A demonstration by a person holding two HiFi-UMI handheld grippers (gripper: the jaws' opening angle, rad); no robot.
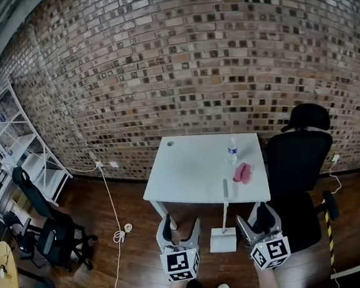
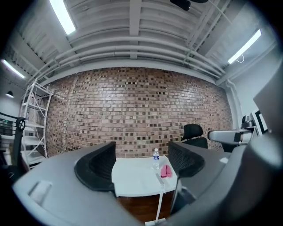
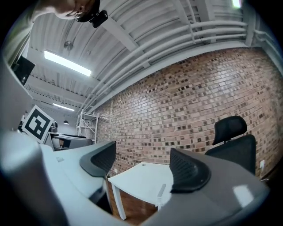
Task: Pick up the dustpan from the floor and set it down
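A white dustpan stands on the wooden floor in front of the white table, and its long handle leans up against the table's front edge. Both grippers hover low in the head view, just short of the pan. My left gripper is to the pan's left and my right gripper to its right. Each is open with nothing between its jaws. The left gripper view shows my left gripper framing the table and the handle. In the right gripper view my right gripper points at the table's corner, with the handle's top just visible.
A water bottle and a pink cloth lie on the table. A black office chair stands at its right. More chairs, a white shelf and a floor cable are to the left. A brick wall closes the back.
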